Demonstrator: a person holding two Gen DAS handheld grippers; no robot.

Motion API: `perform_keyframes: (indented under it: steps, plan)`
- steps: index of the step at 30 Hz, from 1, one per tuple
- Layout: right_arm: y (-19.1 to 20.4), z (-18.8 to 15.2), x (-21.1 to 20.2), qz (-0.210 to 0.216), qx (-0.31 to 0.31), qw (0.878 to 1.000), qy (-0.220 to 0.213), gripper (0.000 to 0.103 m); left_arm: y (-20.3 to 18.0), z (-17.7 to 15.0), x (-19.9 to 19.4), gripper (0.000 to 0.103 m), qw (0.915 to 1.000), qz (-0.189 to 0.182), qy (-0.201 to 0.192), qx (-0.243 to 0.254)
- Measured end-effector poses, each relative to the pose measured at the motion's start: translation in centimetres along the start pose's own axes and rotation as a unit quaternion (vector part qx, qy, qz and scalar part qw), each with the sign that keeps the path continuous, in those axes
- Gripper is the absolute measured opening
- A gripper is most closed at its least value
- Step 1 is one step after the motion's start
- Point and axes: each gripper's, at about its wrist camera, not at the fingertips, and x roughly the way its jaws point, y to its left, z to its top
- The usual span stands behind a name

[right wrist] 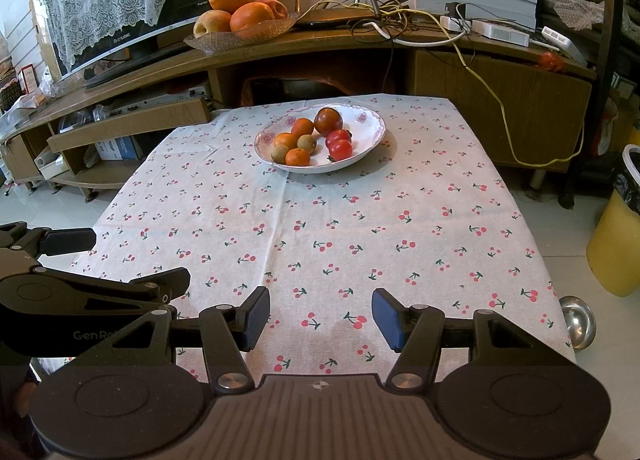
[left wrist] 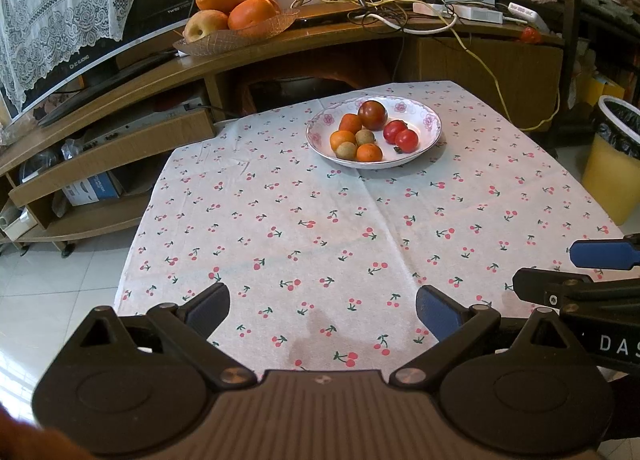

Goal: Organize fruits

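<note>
Your fruits all sit together in the flowered plate (left wrist: 430,122) at the far side of the tabletop (left wrist: 280,220), on the cherry-print cloth: a dark tomato (left wrist: 372,112) at the back, two red cherry tomatoes (left wrist: 401,136) on the right, three small oranges (left wrist: 343,139) and two brownish-green kiwi-like fruits (left wrist: 346,150) on the left, several touching one another. Both claws hover over the near edge, well apart from the plate, each angled down toward the cloth. Your left claw (left wrist: 322,310) has its jaws spread wide with nothing between them; your right claw (right wrist: 320,318) also stands with its jaws apart and empty, though less widely. From the left wrist view the plate lies ahead and slightly to the right; from the right wrist view it lies ahead and a little to the left, so the plate sits roughly between your two hands and neither is clearly nearer. The fruits are round, so no long axis matters; judge your approach by which side each fruit lies on. A small metal bowl (right wrist: 578,322) shows off the tabletop's right edge.
</note>
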Motion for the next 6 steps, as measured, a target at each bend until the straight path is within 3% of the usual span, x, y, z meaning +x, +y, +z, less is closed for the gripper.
perform_keyframes:
  steps: [6]
  plan:
    - [-0.01, 0.02, -0.02, 0.0, 0.0, 1.0, 0.0, 0.058, 0.0, 0.0, 0.0, 0.103, 1.0, 0.0, 0.0, 0.0]
